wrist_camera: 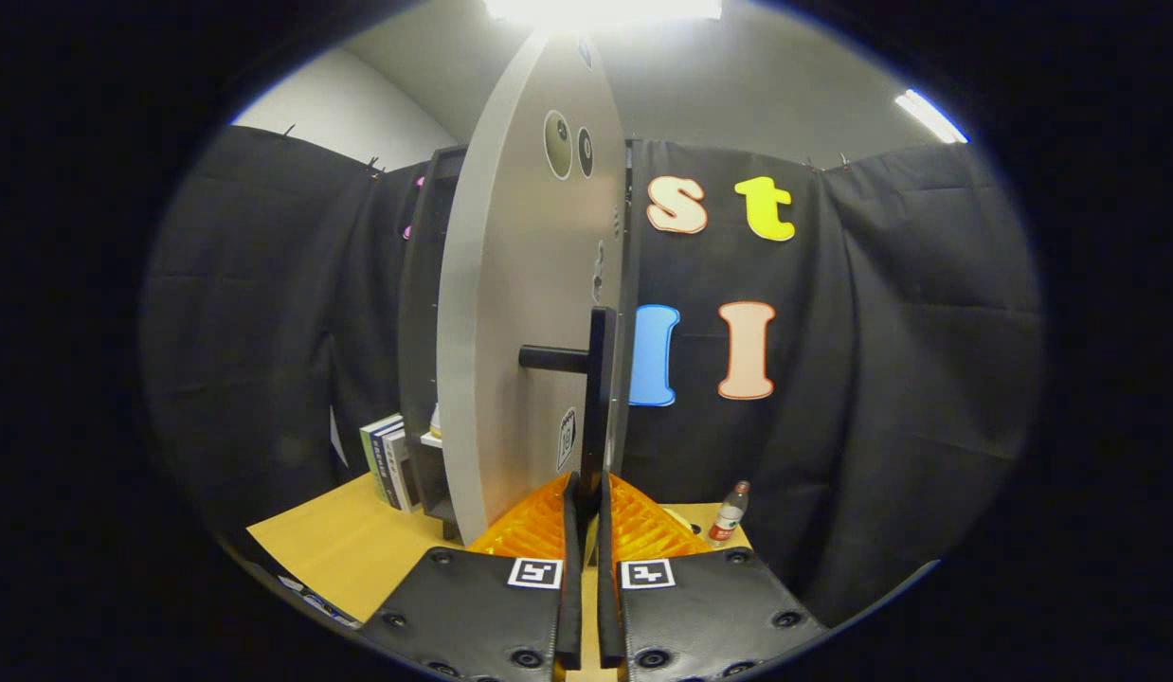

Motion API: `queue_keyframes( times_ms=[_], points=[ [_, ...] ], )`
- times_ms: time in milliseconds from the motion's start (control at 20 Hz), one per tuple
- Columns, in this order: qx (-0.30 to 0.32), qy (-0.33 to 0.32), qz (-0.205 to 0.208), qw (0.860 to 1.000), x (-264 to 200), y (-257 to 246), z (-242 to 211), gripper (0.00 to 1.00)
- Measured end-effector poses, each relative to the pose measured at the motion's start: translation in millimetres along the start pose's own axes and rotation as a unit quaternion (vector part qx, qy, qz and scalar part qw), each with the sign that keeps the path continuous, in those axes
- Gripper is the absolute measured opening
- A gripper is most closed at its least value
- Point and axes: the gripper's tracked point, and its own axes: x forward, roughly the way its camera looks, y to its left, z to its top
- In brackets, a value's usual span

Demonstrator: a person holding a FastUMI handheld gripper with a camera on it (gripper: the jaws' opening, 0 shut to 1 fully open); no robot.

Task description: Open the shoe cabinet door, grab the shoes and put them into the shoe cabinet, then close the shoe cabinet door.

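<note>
The shoe cabinet's pale grey door (511, 313) stands swung out toward me, seen almost edge-on. Its black handle (598, 379) is a vertical bar on a short post, and the bar's lower end runs down between my fingers. My gripper (587, 491) is shut on that handle, with both fingers pressed against the bar. Behind the door's left edge I see the dark cabinet frame (418, 313) with a shelf inside. The rest of the cabinet's inside is hidden by the door.
The cabinet stands on a wooden table (331, 545). A few upright books (387, 462) lean beside the cabinet on the left. A small plastic bottle (729, 514) stands to the right, just beyond my fingers. Black cloth walls close in all round.
</note>
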Motion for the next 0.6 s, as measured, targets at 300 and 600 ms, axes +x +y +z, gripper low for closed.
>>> queue_keyframes(
  times_ms=[300, 600],
  points=[
    [0.064, 0.003, -0.02, 0.998, -4, -5, -5, 0.02],
    [0.048, -0.051, -0.037, 0.997, -16, -10, 17, 0.2]
  ],
)
